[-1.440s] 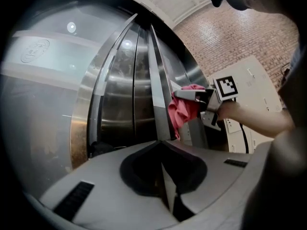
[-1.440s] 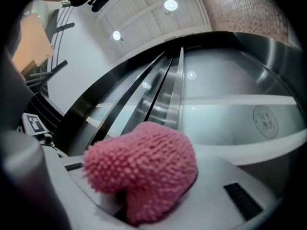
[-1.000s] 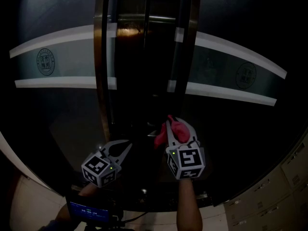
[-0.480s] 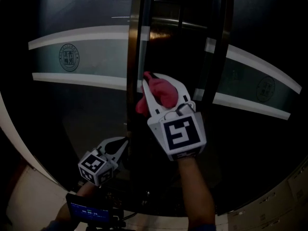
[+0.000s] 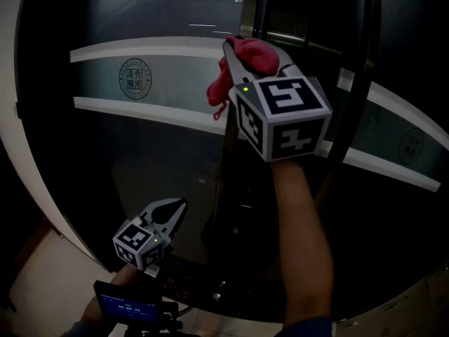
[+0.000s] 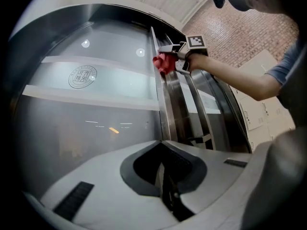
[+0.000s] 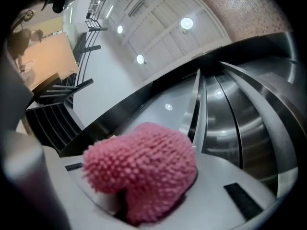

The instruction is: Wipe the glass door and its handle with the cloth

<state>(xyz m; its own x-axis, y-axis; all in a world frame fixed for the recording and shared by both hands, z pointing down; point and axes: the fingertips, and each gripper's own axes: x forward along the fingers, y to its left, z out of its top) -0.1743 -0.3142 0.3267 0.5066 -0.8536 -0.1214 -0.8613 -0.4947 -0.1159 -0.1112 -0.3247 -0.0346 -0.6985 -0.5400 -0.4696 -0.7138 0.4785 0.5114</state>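
Your right gripper [image 5: 252,51], jaws clamped on the pink cloth [image 5: 220,87], holds it high against the upright handle [image 6: 165,99] at the glass door's [image 5: 140,153] right edge, so the wipe likely runs straight down that bar, while your left gripper [image 5: 173,209] hangs low, jaws together and empty.

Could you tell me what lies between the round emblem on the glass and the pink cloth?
Only a bare stretch of the frosted band separates emblem and cloth, seen in the head view.
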